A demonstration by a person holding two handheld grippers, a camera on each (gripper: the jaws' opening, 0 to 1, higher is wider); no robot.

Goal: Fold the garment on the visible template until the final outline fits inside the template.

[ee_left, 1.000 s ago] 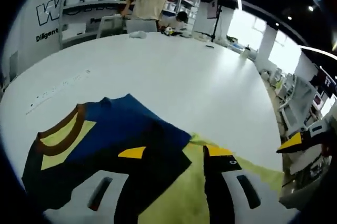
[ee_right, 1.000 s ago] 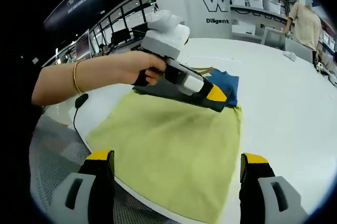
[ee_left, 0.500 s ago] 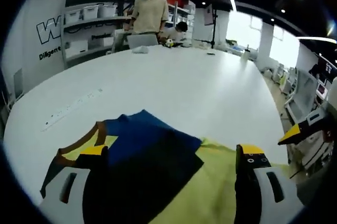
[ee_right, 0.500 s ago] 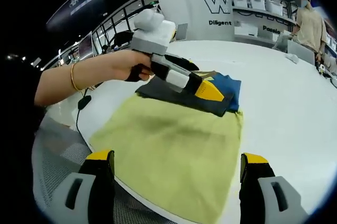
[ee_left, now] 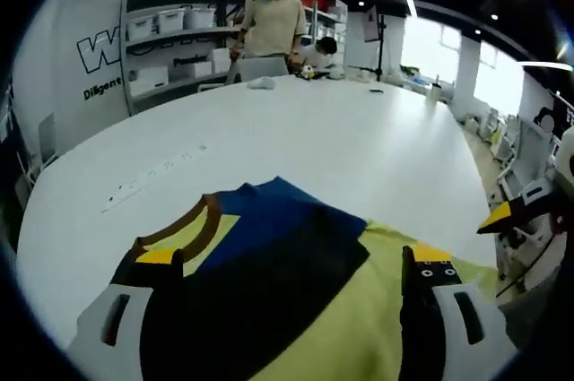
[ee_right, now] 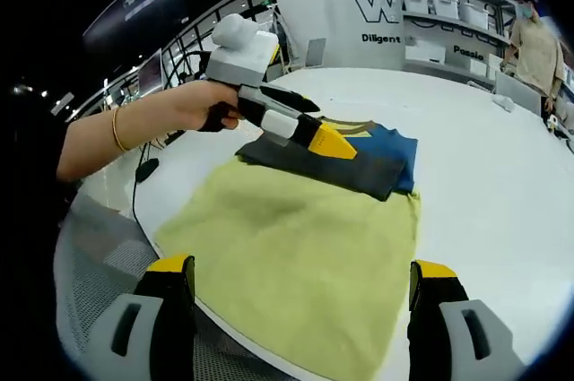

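While the folded shirt (ee_right: 359, 159) lies on the far end of the yellow-green cloth (ee_right: 296, 255) on the white table (ee_left: 341, 139), both the left gripper (ee_left: 291, 260) and the right gripper (ee_right: 291, 269) have their jaws spread apart, holding nothing.

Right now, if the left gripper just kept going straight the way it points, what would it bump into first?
Probably the folded garment, lying between the left gripper jaws on the yellow-green template. Beyond it comes the bare white table. Depth is hard to judge here.
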